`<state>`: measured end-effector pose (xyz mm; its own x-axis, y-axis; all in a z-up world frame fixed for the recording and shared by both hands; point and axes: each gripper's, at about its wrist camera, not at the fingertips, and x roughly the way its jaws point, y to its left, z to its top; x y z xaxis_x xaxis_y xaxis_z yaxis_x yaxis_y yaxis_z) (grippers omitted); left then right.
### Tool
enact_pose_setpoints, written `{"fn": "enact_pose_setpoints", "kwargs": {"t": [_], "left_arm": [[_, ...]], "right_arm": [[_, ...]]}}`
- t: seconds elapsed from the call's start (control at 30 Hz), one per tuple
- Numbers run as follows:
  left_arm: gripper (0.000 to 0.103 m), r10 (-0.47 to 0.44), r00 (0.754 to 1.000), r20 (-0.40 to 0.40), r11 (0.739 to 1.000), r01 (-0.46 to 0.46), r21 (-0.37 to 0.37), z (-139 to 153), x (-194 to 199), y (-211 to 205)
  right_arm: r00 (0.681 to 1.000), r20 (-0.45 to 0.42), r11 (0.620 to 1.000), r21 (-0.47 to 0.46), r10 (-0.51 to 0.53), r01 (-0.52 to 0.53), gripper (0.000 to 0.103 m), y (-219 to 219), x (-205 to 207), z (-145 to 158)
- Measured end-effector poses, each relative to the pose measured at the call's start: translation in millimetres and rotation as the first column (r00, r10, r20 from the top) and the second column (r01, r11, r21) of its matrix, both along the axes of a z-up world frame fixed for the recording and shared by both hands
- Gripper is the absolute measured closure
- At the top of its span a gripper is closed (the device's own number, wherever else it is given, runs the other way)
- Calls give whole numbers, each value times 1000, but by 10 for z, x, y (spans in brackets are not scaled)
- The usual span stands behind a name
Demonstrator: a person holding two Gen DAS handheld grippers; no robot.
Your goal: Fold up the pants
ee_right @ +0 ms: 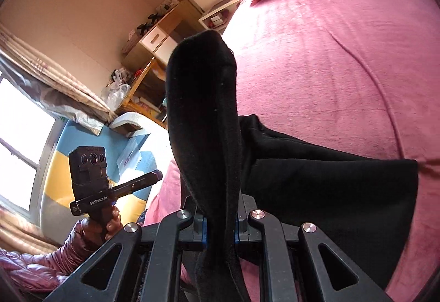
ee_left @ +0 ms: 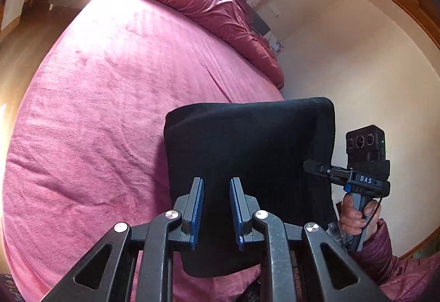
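Pink bed (ee_left: 96,109), black pants (ee_right: 203,123) pinched in right gripper (ee_right: 218,230) jaws, seemingly.

One pair of black pants (ee_left: 247,164) lies on one bed, under a single pink blanket (ee_left: 110,109). Two handheld grippers show — the left gripper (ee_left: 216,208) and the right gripper (ee_right: 218,230) — one per hand. One rumpled red duvet (ee_left: 209,7), one window (ee_right: 19,142).
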<state>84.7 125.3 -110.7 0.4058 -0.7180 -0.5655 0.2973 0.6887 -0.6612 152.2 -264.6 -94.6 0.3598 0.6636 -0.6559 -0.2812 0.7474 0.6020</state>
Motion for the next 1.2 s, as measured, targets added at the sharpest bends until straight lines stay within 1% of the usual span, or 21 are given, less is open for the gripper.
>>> {"fn": "enact_pose_setpoints", "kwargs": {"t": [0.03, 0.13, 0.23, 0.33, 0.4, 0.47, 0.53, 0.6, 0.67, 0.73, 0.83, 0.9, 1.1, 1.13, 1.2], "left_arm": [[83, -19, 1000, -7, 1000, 19, 8, -40, 32, -78], [83, -79, 997, -15, 996, 79, 41, -133, 115, -515], [83, -133, 991, -28, 988, 135, 80, -180, 88, -785], [83, -178, 983, -36, 975, 181, 129, -210, 44, -1009], [82, -201, 979, -37, 964, 205, 171, -243, 8, -1159], [82, -216, 975, -51, 954, 222, 202, -285, -23, -1293], [82, -217, 975, -57, 940, 224, 256, -322, -55, -1418], [81, -223, 973, -58, 930, 230, 288, -339, -98, -1516], [81, -224, 973, -49, 916, 227, 331, -347, -147, -1608], [79, -230, 973, -31, 901, 225, 372, -339, -201, -1707], [78, -242, 970, -6, 876, 221, 429, -318, -279, -1803], [77, -243, 970, 5, 864, 214, 456, -310, -314, -1840], [77, -231, 972, 53, 836, 170, 521, -251, -420, -1952], [77, -231, 971, 57, 834, 168, 526, -316, -408, -1994], [77, -231, 971, 66, 830, 161, 534, -342, -425, -1988]], "right_arm": [[1000, -6, 1000, 2, -22, 22, 90, -107, -25, -10], [997, -23, 997, -3, -74, 74, 90, -341, -74, -75], [993, -37, 994, -14, -109, 108, 90, -494, -111, -170], [988, -49, 989, -26, -146, 145, 90, -621, -142, -275], [984, -58, 985, -52, -170, 167, 90, -716, -137, -354], [977, -84, 980, -51, -198, 194, 90, -874, -151, -476], [969, -104, 973, -73, -224, 217, 90, -952, -145, -603], [959, -136, 966, -93, -251, 239, 90, -1056, -148, -771], [946, -173, 960, -98, -274, 261, 90, -1115, -133, -952], [936, -195, 956, -88, -294, 281, 90, -1146, -129, -1070], [930, -203, 952, -75, -307, 298, 90, -1148, -144, -1120], [928, -205, 951, -74, -310, 301, 90, -1141, -167, -1116], [926, -209, 949, -71, -315, 307, 90, -1154, -157, -1131], [925, -210, 948, -72, -317, 309, 90, -1159, -162, -1131], [924, -212, 948, -78, -319, 309, 89, -1159, -140, -1139]]}}
